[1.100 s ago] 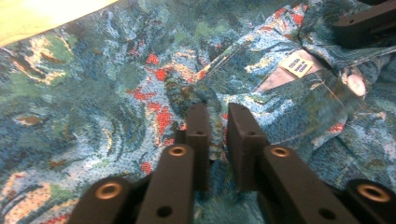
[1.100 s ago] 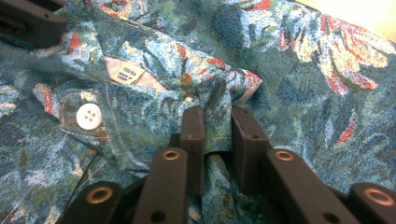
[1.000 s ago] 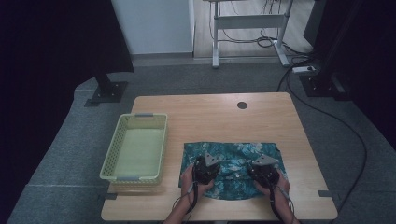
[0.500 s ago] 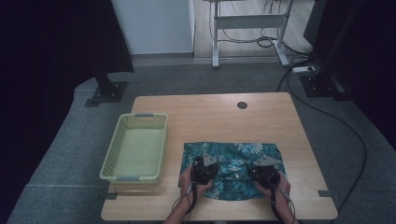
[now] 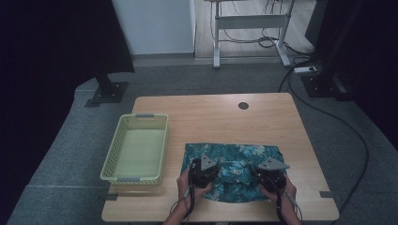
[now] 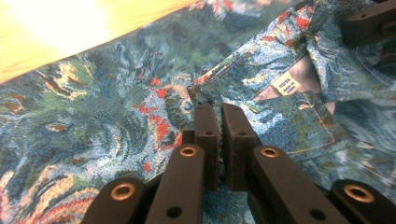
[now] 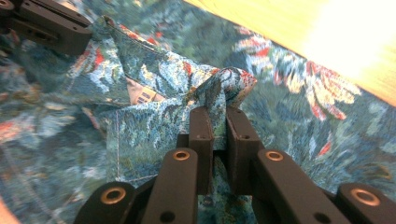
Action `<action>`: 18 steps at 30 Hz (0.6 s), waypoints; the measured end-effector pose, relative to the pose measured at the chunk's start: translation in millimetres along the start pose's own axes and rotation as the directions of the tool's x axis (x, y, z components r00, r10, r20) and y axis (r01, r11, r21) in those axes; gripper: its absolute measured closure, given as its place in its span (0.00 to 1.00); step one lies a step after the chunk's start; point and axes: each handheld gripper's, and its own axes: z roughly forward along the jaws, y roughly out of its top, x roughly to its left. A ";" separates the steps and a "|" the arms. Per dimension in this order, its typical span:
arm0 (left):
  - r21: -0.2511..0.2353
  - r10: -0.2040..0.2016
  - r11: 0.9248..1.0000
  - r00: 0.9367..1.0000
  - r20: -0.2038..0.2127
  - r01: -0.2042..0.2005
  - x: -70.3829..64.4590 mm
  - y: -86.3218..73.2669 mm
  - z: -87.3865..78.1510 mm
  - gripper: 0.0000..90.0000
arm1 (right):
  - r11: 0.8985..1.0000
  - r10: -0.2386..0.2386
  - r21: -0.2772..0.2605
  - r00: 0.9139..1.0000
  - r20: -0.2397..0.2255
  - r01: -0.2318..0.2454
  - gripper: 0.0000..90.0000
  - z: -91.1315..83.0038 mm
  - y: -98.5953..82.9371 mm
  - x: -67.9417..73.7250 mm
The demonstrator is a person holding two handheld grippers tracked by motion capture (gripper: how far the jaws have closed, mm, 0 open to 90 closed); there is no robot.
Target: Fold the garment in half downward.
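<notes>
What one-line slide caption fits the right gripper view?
Right gripper pinching a raised fold of the floral shirt beside its collar label, wooden table beyond.

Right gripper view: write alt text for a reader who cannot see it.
The right gripper pinches a raised fold of a blue-green floral shirt between its two black jaws. The shirt lies on a wooden table, its collar label showing, with the left gripper at the upper left.

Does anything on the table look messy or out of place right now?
Nothing stands out. The patterned shirt lies near the front edge of the table, both grippers pinch folds near its collar, and the yellow basket sits squarely beside it.
</notes>
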 end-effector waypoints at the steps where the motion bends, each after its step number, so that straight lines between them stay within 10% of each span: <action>1: -0.003 0.002 1.000 1.000 0.003 -0.002 -0.5 -0.1 -2.2 0.96 | 1.000 -0.002 -0.003 1.000 -0.003 0.002 0.90 -2.5 0.3 1.3; 18: -0.018 0.013 1.000 0.998 0.061 -0.012 -22.5 -23.9 -27.6 0.95 | 1.000 0.032 0.002 0.997 -0.073 -0.031 0.90 -36.1 -26.4 24.0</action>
